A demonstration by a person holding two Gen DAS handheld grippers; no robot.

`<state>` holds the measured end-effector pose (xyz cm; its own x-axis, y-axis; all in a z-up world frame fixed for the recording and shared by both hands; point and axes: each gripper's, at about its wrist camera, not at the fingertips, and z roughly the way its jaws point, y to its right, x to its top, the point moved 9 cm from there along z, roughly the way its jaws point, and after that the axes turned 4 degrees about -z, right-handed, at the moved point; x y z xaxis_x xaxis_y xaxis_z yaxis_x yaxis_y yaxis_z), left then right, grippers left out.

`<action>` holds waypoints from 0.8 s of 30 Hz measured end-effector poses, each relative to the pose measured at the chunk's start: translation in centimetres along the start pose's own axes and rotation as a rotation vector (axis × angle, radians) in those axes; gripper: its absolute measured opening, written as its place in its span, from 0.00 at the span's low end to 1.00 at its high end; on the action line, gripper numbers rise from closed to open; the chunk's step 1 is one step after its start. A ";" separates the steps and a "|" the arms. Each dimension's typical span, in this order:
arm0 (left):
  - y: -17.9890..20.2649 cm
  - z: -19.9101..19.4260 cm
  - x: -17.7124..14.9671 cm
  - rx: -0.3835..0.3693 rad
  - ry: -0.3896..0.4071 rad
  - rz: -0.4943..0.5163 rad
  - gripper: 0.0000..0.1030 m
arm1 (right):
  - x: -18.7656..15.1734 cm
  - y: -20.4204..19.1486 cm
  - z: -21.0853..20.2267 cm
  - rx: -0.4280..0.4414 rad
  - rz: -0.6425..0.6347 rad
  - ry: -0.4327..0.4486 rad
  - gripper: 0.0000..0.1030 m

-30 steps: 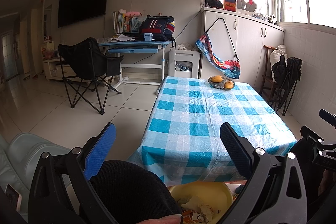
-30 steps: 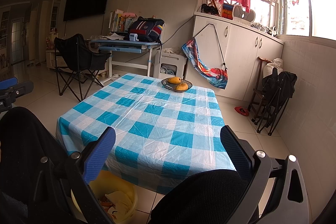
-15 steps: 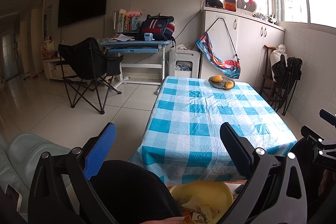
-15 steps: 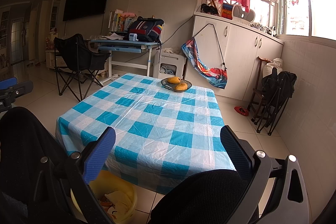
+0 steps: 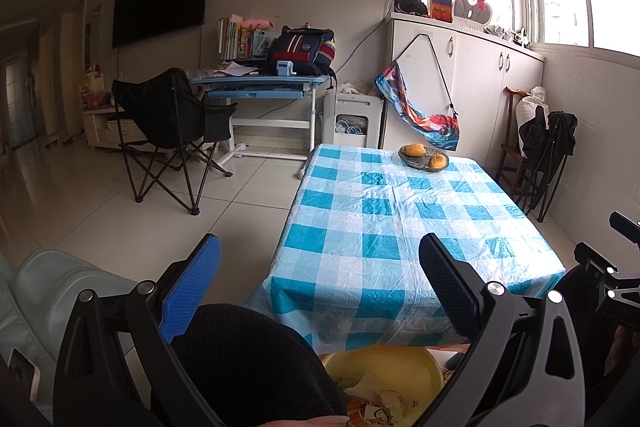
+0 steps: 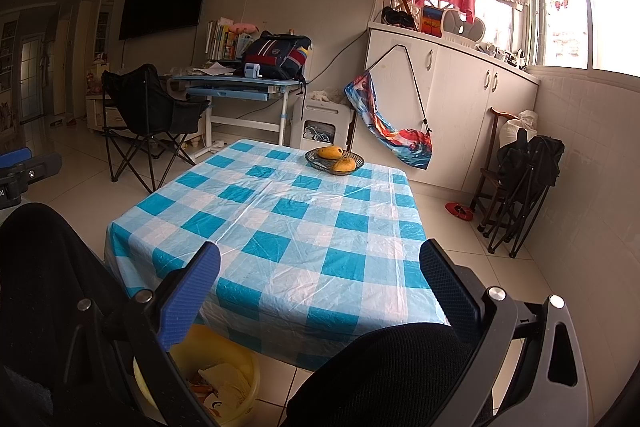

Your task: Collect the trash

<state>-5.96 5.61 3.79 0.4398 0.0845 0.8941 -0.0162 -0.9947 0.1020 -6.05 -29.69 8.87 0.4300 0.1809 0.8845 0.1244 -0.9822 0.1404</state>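
A yellow basin (image 5: 384, 375) holding crumpled paper scraps and wrappers (image 5: 380, 393) sits on the floor below the near edge of the table. The same yellow basin (image 6: 236, 379) shows at the bottom of the right wrist view. My left gripper (image 5: 320, 263) is open, with nothing between its fingers, held above a person's dark-clothed knee. My right gripper (image 6: 320, 267) is open as well and empty, hovering over the near end of the blue-and-white checked tablecloth (image 6: 280, 219). No loose trash lies on the cloth.
A dish with two mangoes (image 6: 335, 159) stands at the table's far end. A black folding chair (image 5: 168, 123) and a blue desk (image 5: 264, 83) are at the left, white cabinets (image 6: 460, 107) and folded chairs (image 6: 524, 187) at the right. Tiled floor surrounds the table.
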 end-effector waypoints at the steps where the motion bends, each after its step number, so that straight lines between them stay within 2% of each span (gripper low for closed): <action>1: -0.1 0.0 0.0 0.001 0.001 0.003 0.93 | 0.0 0.0 0.0 0.000 0.000 0.000 0.93; 17: -0.5 -0.1 0.3 0.007 -0.003 0.000 0.93 | 0.0 0.1 0.0 -0.001 -0.002 -0.002 0.93; 24: -0.3 0.1 0.3 0.002 -0.011 0.006 0.93 | -0.5 1.7 -0.5 -0.006 0.007 -0.001 0.93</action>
<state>-5.74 5.93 4.04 0.4493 0.0776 0.8900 -0.0173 -0.9953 0.0955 -6.55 -31.52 8.86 0.4316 0.1744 0.8850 0.1161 -0.9837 0.1372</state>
